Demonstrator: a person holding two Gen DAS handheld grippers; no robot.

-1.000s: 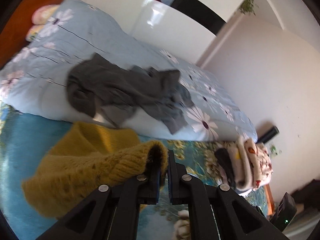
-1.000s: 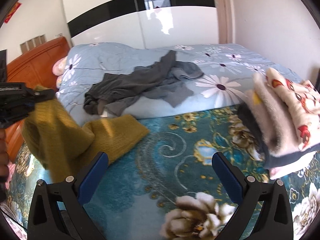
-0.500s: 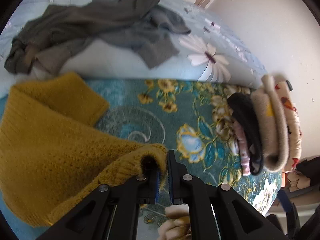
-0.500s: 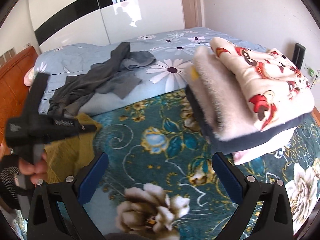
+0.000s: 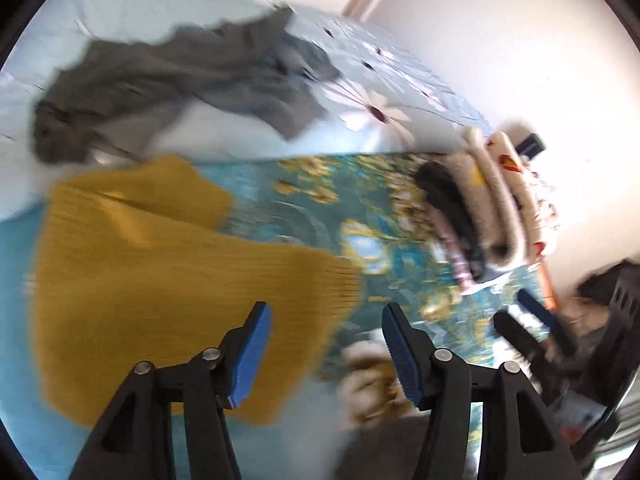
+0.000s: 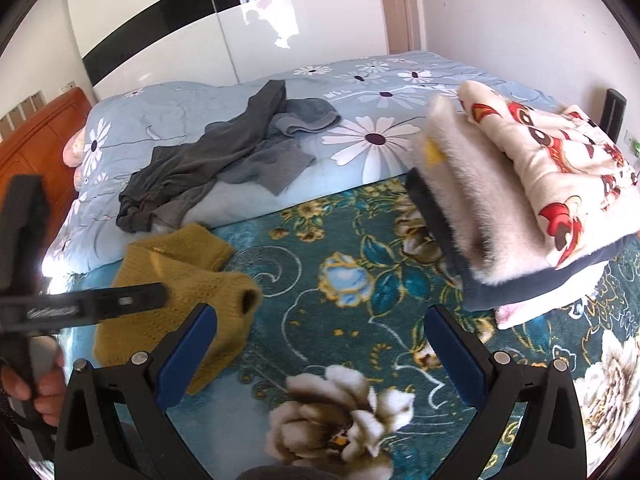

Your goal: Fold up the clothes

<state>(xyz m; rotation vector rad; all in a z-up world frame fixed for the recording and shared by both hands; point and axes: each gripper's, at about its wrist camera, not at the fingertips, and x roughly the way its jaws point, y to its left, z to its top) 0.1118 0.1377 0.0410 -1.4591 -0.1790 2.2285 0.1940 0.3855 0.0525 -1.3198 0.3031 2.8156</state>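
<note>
A mustard yellow knit sweater (image 5: 160, 280) lies on the teal floral blanket (image 5: 304, 208), partly folded; it also shows in the right wrist view (image 6: 180, 280). My left gripper (image 5: 326, 344) is open and empty just above the sweater's right edge. In the right wrist view the left gripper (image 6: 80, 304) appears from the side over the sweater. My right gripper (image 6: 320, 352) is open and empty over the blanket (image 6: 340, 280), right of the sweater. A crumpled grey garment (image 6: 224, 152) lies on the pale blue quilt behind.
A stack of folded clothes (image 6: 528, 200) sits on the blanket at the right, also seen in the left wrist view (image 5: 484, 208). The pale blue flowered quilt (image 6: 380, 92) covers the far half of the bed. An orange headboard (image 6: 36, 136) is at the left.
My left gripper has opened and let go of the yellow sweater, which now lies on the blanket. The right gripper stayed open and shifted slightly.
</note>
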